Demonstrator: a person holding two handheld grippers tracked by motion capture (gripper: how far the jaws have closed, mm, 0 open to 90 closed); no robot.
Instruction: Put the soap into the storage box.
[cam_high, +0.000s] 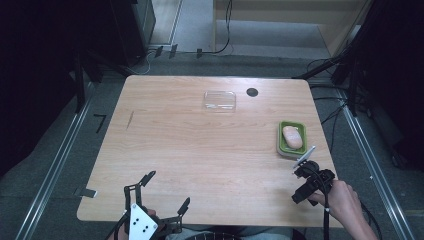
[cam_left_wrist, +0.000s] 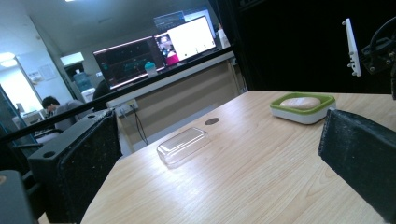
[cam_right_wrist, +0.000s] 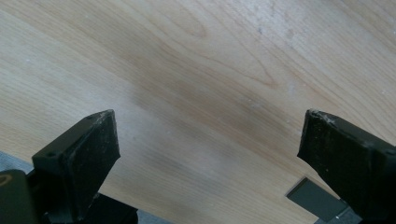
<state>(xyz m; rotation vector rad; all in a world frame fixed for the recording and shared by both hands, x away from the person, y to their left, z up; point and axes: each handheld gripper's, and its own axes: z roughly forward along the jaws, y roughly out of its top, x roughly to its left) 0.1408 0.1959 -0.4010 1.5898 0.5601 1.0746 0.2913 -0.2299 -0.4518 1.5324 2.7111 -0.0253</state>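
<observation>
A: Quick pass. Where's the soap?

B: Bar of soap (cam_high: 292, 137), pale pink, lying in the green soap dish (cam_high: 281, 136) at roughly 3 o'clock on the tabletop (cam_high: 200, 150), near the right edge. Also seen from the left gripper view, soap (cam_left_wrist: 300, 102) sitting low in the dish (cam_left_wrist: 303, 114).

A: Grippers?

B: Right hand-held gripper (cam_high: 304, 167) just beside the dish, on its 6 o'clock side, not touching it. Jaws stand wide, nothing between them; its own view looks down on bare wood. Left hand-held gripper (cam_high: 167, 190) at 7 o'clock by the near edge, jaws spread wide too, empty.

A: Anything else out?

B: Clear plastic lid (cam_high: 219, 100) at 12 o'clock, well apart from the dish. Dark round hole (cam_high: 252, 92) next to it.

A: Handling call on the soap?

B: Guessing: light, rigid, smooth, likely slick, so it could squirt out under a hard pinch. Dish rim hides its lower sides. I'd come from above and close across the short width, at mid-length, gentle squeeze. Dish looks light, may slide or lift along.
</observation>
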